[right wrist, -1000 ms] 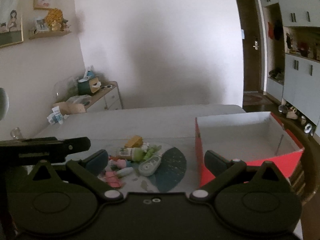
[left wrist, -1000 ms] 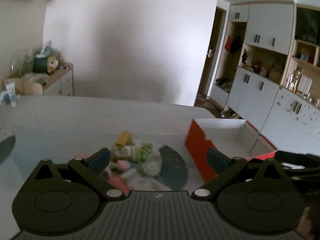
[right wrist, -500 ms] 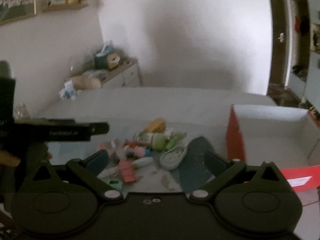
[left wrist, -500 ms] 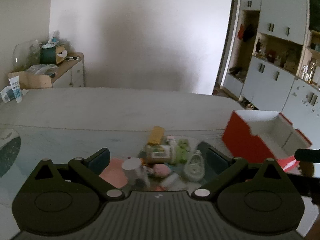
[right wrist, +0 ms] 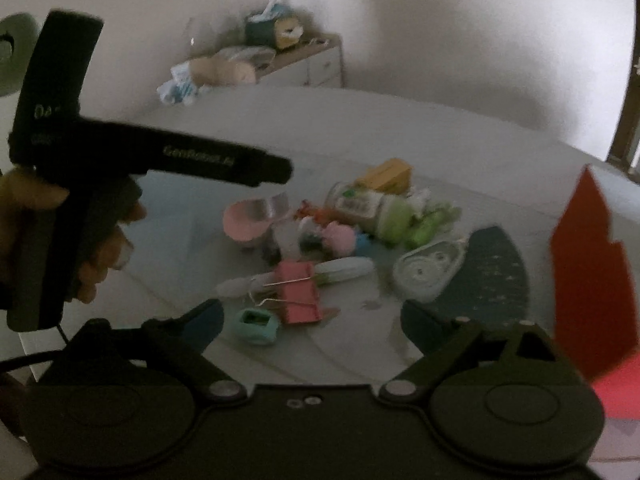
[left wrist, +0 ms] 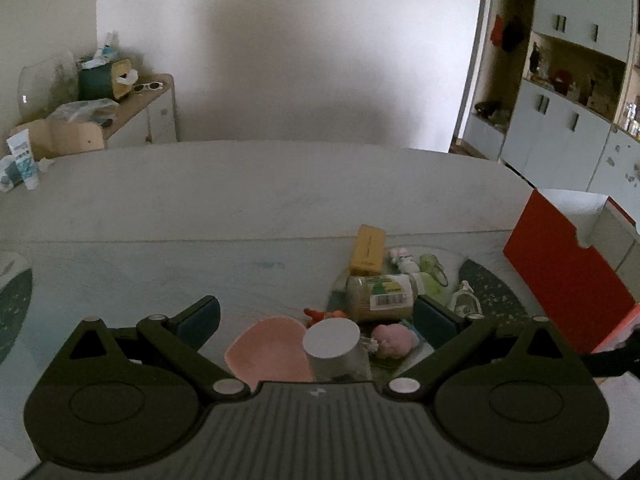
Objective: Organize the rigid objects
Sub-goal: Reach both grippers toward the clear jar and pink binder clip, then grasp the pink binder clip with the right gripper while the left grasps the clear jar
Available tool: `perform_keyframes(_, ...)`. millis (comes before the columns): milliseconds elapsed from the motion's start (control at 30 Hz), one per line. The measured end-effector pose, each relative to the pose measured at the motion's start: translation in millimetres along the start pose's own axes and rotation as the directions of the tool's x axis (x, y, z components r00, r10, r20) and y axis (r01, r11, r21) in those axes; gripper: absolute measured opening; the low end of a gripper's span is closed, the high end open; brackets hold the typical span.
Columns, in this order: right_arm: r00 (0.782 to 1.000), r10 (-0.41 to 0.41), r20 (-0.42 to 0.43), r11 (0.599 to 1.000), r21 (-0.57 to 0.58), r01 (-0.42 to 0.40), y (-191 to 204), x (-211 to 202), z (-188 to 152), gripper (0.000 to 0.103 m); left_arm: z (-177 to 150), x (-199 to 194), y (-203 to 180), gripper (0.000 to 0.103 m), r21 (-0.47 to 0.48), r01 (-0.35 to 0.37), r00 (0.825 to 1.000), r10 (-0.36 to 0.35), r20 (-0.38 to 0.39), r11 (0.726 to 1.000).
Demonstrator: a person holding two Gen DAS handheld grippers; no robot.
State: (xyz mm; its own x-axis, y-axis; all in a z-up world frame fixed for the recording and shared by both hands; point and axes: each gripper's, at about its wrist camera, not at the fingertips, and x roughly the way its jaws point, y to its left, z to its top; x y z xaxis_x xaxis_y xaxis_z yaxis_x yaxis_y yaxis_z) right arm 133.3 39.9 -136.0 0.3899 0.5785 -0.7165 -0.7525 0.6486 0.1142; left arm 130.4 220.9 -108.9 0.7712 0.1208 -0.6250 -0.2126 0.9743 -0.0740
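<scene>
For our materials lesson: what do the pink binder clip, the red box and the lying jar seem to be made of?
Pink binder clip: painted metal, going by its thin wire handles.
Red box: likely matte cardboard, with flat cut walls.
Lying jar: clear, probably plastic or glass, with a paper label.

Both views are dim and grainy, with fisheye bending and dark corners at the edges. A broad soft shadow falls on the wall (left wrist: 288, 64). The right wrist view is smeared by motion blur; the left is sharper.
</scene>
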Motion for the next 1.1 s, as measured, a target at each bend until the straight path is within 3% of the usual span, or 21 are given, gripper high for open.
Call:
perform_keyframes(233, 0.997, 0.03, -0.073, 1.0, -0.001, -0.03, 0, 43, 4, 0.081, -7, 19, 5, 0.103, 0.019, 0.033, 0.999, -0.033, -0.036, 0.999)
perform_keyframes(333, 0.995, 0.041, -0.088, 0.999, 0.017, -0.04, -2, 54, 4, 0.079, -11, 25, 7, 0.102, 0.017, 0.041, 0.998, -0.04, -0.054, 0.999)
perform_keyframes(567, 0.993, 0.061, -0.106, 0.997, 0.057, -0.055, -7, 71, 8, 0.066, -17, 35, 12, 0.101, -0.015, 0.055, 0.995, -0.056, -0.081, 0.998)
perform_keyframes(800, 0.99, 0.088, -0.111, 0.994, 0.073, -0.08, -8, 80, 13, 0.056, -19, 41, 8, 0.088, 0.006, 0.061, 0.994, -0.06, -0.093, 0.998)
perform_keyframes(967, 0.99, 0.085, -0.109, 0.994, 0.075, -0.077, -5, 83, 15, 0.055, -19, 48, 7, 0.066, -0.003, 0.086, 0.989, -0.086, -0.118, 0.996)
perform_keyframes(1100, 0.991, 0.077, -0.108, 0.995, 0.071, -0.069, -4, 83, 16, 0.052, -22, 50, 7, 0.056, -0.018, 0.108, 0.986, -0.11, -0.125, 0.994)
